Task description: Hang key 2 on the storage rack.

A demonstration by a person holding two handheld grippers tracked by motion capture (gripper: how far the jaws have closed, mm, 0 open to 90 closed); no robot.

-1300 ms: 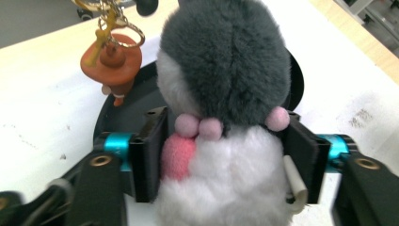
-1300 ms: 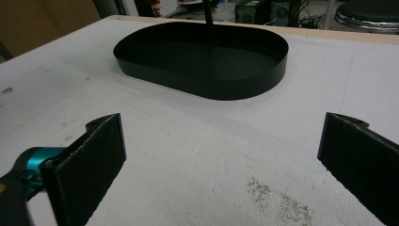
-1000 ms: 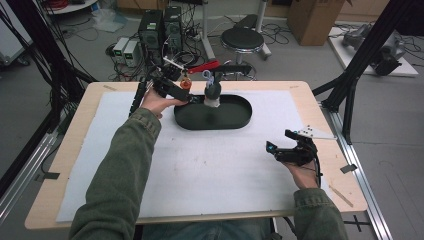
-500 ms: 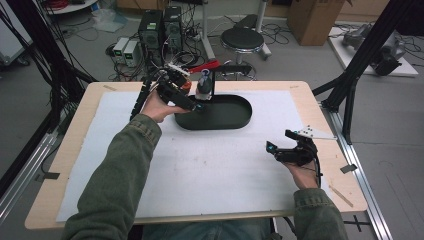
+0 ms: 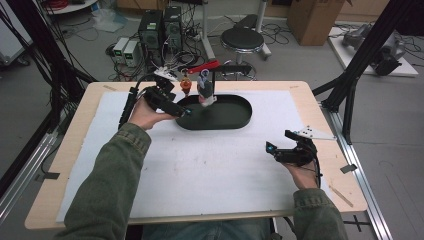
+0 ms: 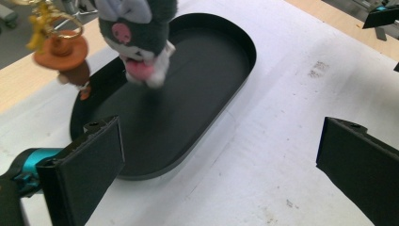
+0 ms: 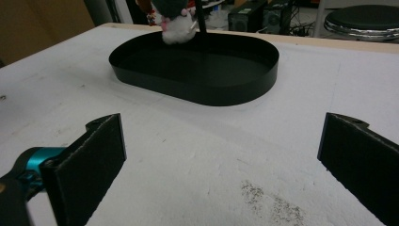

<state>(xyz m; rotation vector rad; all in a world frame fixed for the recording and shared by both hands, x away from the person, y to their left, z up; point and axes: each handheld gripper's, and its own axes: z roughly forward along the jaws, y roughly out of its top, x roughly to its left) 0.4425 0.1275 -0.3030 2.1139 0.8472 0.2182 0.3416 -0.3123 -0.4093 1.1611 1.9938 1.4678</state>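
Note:
A grey plush toy [image 5: 205, 91] with a pink nose hangs over the far left part of a black oval tray [image 5: 241, 120]. An orange charm [image 5: 185, 86] dangles just left of it. My left gripper [image 5: 184, 109] is at the tray's left end, open and empty. In the left gripper view the plush toy [image 6: 139, 37] and orange charm [image 6: 61, 47] hang beyond the gripper [image 6: 221, 141], above the tray [image 6: 235, 70]. My right gripper [image 5: 281, 142] rests open near the table's right side. Its own view [image 7: 221, 136] looks toward the tray [image 7: 226, 94] and the plush toy [image 7: 176, 21].
A thin black stand [image 5: 214, 80] with a red piece [image 5: 202, 67] on top rises at the tray's far edge. A white mat [image 5: 210, 170] covers the wooden table. A small grey plate [image 5: 312, 133] lies by the right gripper. A stool and computers stand behind the table.
My left gripper has drawn back and down from the plush toy to the tray's left end. The right gripper has stayed put.

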